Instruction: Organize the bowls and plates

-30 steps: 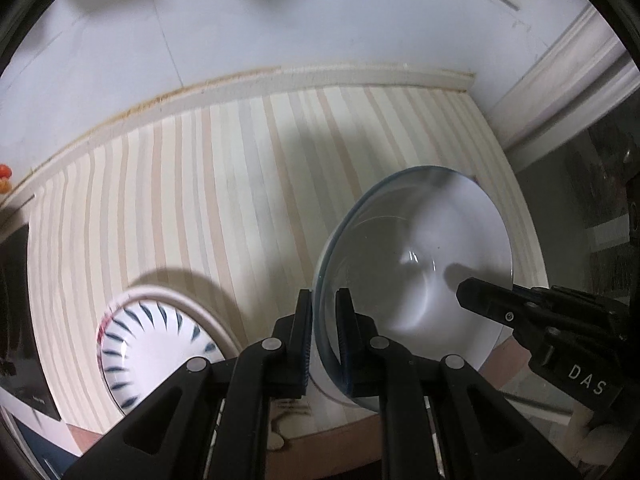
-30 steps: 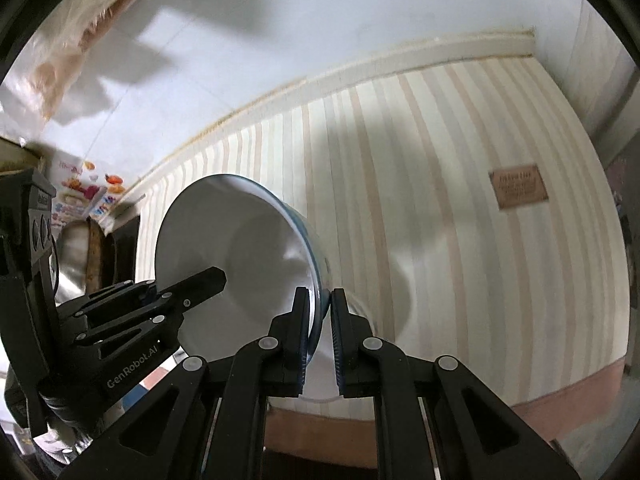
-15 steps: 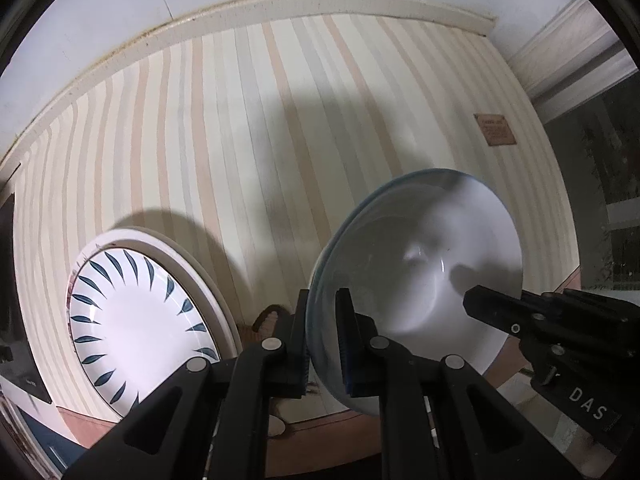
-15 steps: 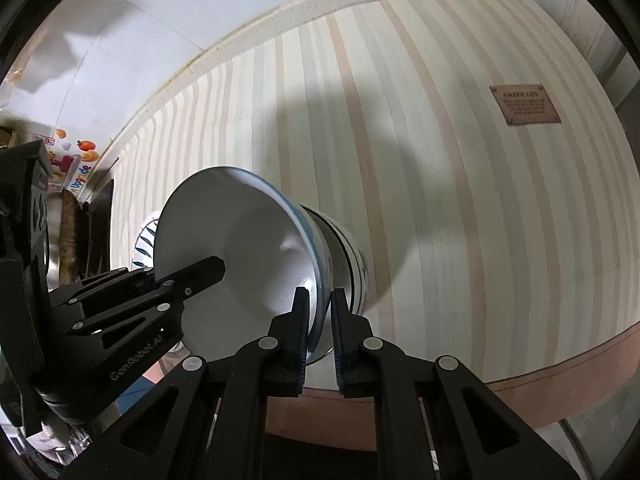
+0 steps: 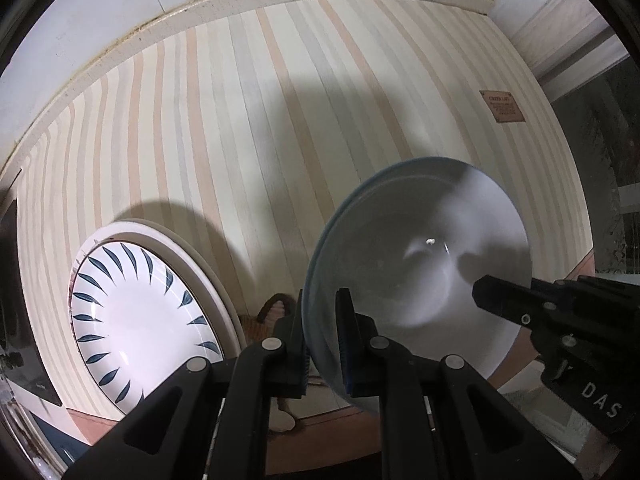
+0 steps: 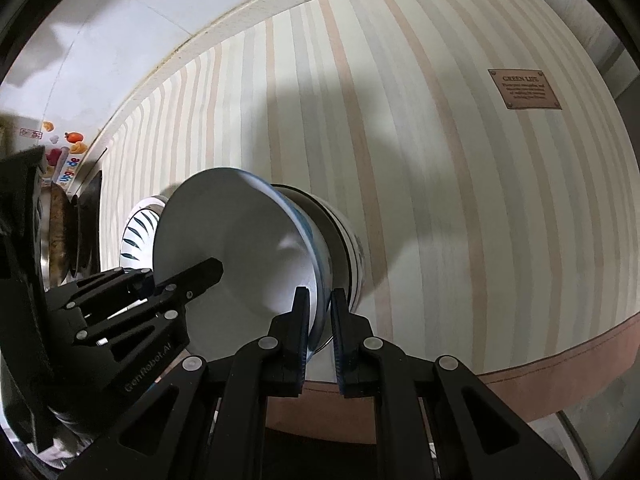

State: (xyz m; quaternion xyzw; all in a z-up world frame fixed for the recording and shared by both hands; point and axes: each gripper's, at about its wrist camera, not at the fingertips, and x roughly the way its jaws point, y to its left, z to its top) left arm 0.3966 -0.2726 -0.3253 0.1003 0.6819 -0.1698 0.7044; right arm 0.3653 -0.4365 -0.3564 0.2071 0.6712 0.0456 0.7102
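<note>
Both grippers hold a white bowl (image 5: 432,248) with a blue rim by opposite edges, just above the striped tablecloth (image 5: 260,120). My left gripper (image 5: 322,296) is shut on the bowl's near rim. In the right wrist view the white bowl (image 6: 240,240) nests tilted in a second bowl (image 6: 348,240) with blue markings. My right gripper (image 6: 320,292) has the rim between its pads, and its jaws are starting to open. A white plate (image 5: 136,312) with blue leaf marks lies to the left, on a larger cream plate.
A brown label (image 6: 524,90) is fixed on the cloth at the far right. The table's front edge (image 6: 560,368) has a brown band. A metal pan and dark objects (image 6: 60,232) stand at the left. The wall runs behind the table.
Both grippers have come down with the white bowl, which now rests in the second bowl. The leaf plate has come further into view at the left.
</note>
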